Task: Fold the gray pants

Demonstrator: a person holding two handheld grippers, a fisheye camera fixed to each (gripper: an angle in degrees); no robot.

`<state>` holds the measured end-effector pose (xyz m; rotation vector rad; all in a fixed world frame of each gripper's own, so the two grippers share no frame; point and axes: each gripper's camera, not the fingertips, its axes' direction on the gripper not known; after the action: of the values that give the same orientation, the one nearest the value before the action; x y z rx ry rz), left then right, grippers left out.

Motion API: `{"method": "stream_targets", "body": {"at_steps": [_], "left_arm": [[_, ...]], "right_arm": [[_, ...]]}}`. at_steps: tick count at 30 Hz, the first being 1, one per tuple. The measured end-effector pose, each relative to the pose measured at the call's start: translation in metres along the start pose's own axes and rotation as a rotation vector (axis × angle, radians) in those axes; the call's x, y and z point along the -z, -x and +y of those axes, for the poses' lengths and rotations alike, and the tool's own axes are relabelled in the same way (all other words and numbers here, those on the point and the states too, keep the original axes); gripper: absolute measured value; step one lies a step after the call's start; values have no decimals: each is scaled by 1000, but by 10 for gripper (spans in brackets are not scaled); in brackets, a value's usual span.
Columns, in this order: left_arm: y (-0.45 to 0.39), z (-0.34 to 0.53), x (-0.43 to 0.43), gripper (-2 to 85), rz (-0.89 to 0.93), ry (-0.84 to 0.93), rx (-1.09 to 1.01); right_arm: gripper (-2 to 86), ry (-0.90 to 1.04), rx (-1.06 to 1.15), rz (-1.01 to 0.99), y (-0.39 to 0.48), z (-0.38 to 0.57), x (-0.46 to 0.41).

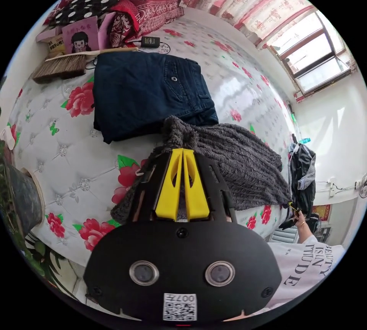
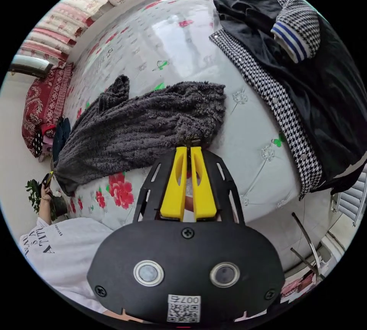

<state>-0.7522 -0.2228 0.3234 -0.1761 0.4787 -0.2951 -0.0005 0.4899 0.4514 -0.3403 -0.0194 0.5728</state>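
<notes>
Nearest, at frame centre in each view, the left gripper (image 1: 182, 150) and right gripper (image 2: 188, 148) have their yellow jaws pressed together, each pinching an edge of the fuzzy dark gray knit pants (image 1: 237, 161) spread across the white floral quilted bed (image 1: 69, 154). Beyond, upper left, lie folded navy denim jeans (image 1: 149, 93).

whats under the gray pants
The gray pants lie on the flowered bed cover, with red flowers showing at their near edge. In the left gripper view one end overlaps the folded jeans. Whatever else lies beneath is covered.
</notes>
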Motion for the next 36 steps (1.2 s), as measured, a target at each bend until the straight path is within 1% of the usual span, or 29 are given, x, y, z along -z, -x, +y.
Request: {"method": "stream_targets", "body": {"at_steps": [2,4,6,8,9,10,11,12,13,14,15,19,21,25,26,27,28,29,30,31,34,36], "left_arm": [[6,4,26,-9,82,-65,17],[10,13,60,-9,191,-195,23],[17,30,108,-9,344,-368,30],[16,46,137,-7,342,-437,-7],[13,56,146,-5,254,-439,-25],[12,61,147,-4,195,-426,-27],[10,66,140,1,76,-368,-29],[9,68,125,9,19,-285,-49],[9,68,116,41,16,-240,-55],[10,65,95,105,37,-161,-53],[12,61,74,129,54,-110,-39],[5,34,21,170,-15,-15,-54],[2,8,-15,193,-100,89,-36],[7,-16,-52,172,-173,207,7],[7,-20,-58,127,-195,244,4],[5,-21,-53,75,-210,220,-21],[5,-20,-48,44,-211,187,-24],[6,-21,-36,10,-173,146,-37],[10,-23,-24,2,-111,125,-43],[12,-24,-17,0,-80,115,-45],[32,-32,29,-6,105,37,-7],[43,-40,76,-8,251,-68,28]], "right_arm": [[2,-119,27,-43,4,-20,53],[0,-199,60,-81,8,-35,96],[-1,-278,98,-120,16,-47,140],[-2,-389,177,-186,31,-51,194],[-2,-401,199,-200,35,-50,204],[-2,-412,236,-210,42,-48,220],[-2,-421,263,-205,47,-44,229],[-2,-423,271,-202,48,-41,231],[-2,-413,274,-191,48,-36,230],[-2,-390,267,-178,45,-33,225],[-2,-374,260,-173,43,-31,221],[-2,-272,192,-154,26,-24,196],[-2,-248,184,-129,25,-21,192],[-2,-218,183,-116,26,-20,197],[-2,-213,180,-107,26,-21,200],[-2,-212,178,-102,27,-22,201],[-2,-212,179,-95,27,-23,204],[-2,-213,172,-91,26,-25,207],[-2,-215,167,-90,26,-27,207],[-2,-216,157,-92,25,-32,208],[-2,-203,134,-108,27,-60,206],[-2,-210,137,-129,36,-84,210]]}}
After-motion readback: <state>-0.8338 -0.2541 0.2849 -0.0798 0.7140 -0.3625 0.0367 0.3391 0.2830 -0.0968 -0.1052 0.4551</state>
